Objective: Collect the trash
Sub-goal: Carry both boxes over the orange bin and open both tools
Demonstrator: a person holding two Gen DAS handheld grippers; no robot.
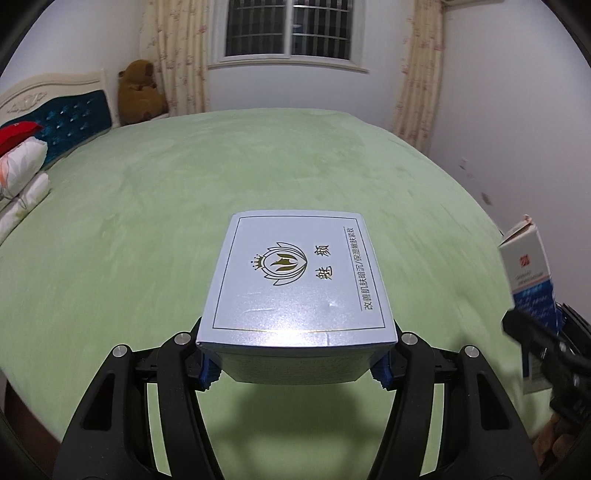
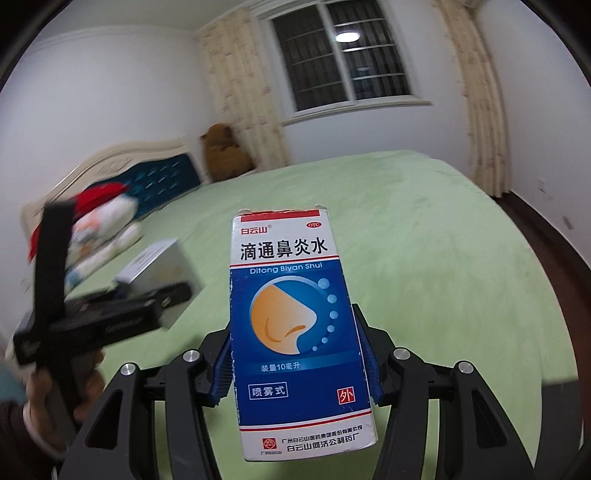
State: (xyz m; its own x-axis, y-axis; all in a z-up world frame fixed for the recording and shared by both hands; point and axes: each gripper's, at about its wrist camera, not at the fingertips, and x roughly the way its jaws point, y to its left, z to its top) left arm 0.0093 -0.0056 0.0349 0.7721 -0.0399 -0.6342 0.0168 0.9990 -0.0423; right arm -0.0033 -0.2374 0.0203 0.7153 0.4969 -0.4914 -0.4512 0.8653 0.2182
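My left gripper (image 1: 295, 369) is shut on a flat silver-blue carton (image 1: 295, 280) with a gold lotus logo, held level above the green bed. My right gripper (image 2: 299, 373) is shut on a blue and white nasal spray box (image 2: 295, 332), held upright. The spray box also shows at the right edge of the left wrist view (image 1: 532, 288), with the right gripper (image 1: 546, 354) blurred beneath it. The silver carton (image 2: 162, 266) and the left gripper (image 2: 110, 314) appear blurred at the left of the right wrist view.
A green bedspread (image 1: 221, 177) fills the room below. Pillows (image 1: 18, 177) and a blue headboard (image 1: 74, 122) are at the left, a brown teddy bear (image 1: 138, 96) in the far corner. A window (image 1: 288, 29) with curtains is on the far wall.
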